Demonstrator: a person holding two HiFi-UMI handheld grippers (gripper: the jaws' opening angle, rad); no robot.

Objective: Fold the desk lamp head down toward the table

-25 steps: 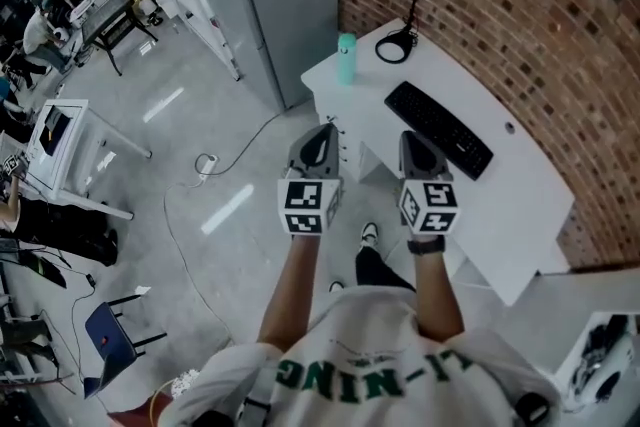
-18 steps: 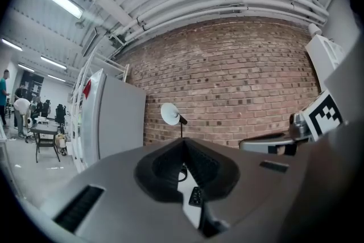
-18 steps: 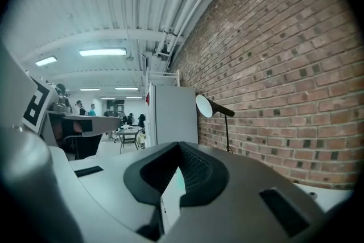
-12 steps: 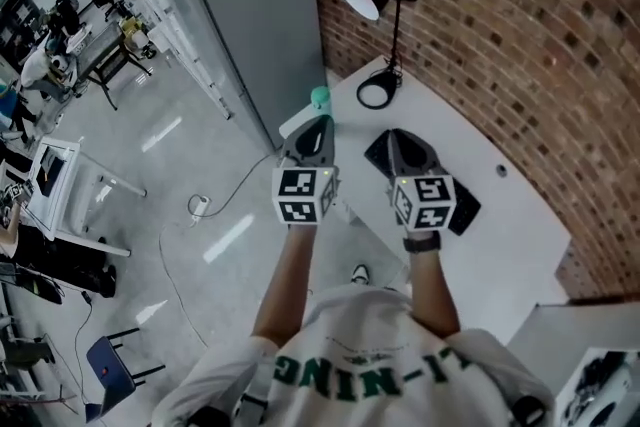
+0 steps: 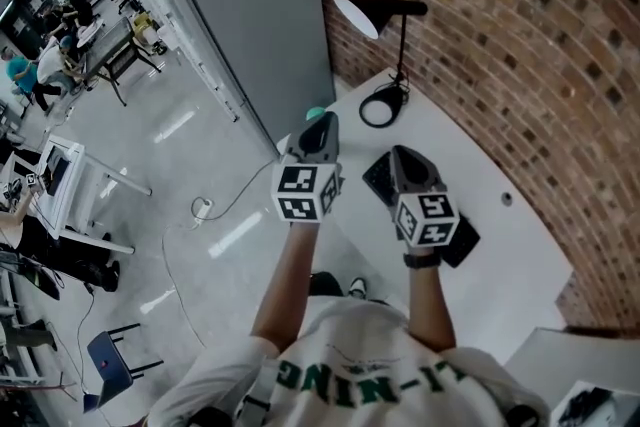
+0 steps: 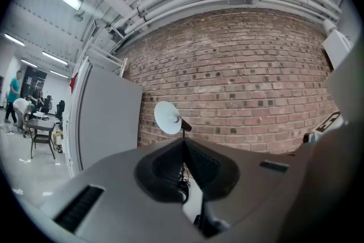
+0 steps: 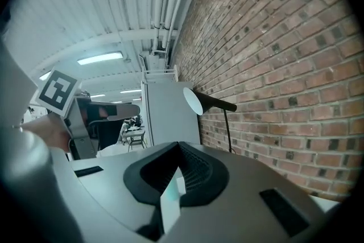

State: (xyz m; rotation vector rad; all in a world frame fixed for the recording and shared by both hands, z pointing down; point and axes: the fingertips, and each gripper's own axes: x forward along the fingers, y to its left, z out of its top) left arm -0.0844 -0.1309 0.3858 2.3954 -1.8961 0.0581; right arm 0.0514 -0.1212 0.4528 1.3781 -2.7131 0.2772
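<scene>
Head view: desk lamp [image 5: 403, 47] stands upright at upper centre, well apart above left gripper [image 5: 322, 124] and right gripper [image 5: 400, 155], both closed and empty.

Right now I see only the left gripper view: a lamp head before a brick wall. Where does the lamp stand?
Observer: In the head view its ring base stands on a white table, near the brick wall.
Operator: Is anything else on this table?
Observer: A black keyboard, partly under the right gripper.
Operator: Are that gripper's fingers open?
Observer: No, the right gripper view shows them shut, with nothing between.
</scene>
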